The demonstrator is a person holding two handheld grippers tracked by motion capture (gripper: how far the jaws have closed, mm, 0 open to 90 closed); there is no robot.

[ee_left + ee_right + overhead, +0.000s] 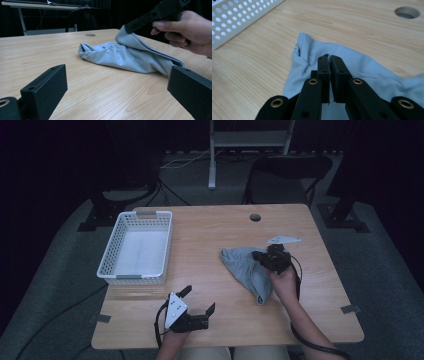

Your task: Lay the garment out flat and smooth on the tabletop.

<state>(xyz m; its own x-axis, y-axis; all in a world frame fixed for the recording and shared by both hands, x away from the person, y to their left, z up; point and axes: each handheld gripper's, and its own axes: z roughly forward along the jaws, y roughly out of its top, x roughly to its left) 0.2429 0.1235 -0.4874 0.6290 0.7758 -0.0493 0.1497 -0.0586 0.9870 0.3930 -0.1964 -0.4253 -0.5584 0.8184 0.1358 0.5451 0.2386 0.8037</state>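
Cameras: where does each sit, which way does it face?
High view: above the person's side, looking forward and down at the table, basket, both forearms.
Left gripper view: on the left claw, low, looking across the table at the cloth; its open jaws show.
Right gripper view: on the right claw, looking down at the cloth it pinches.
Shared: the cloth shows in all three.
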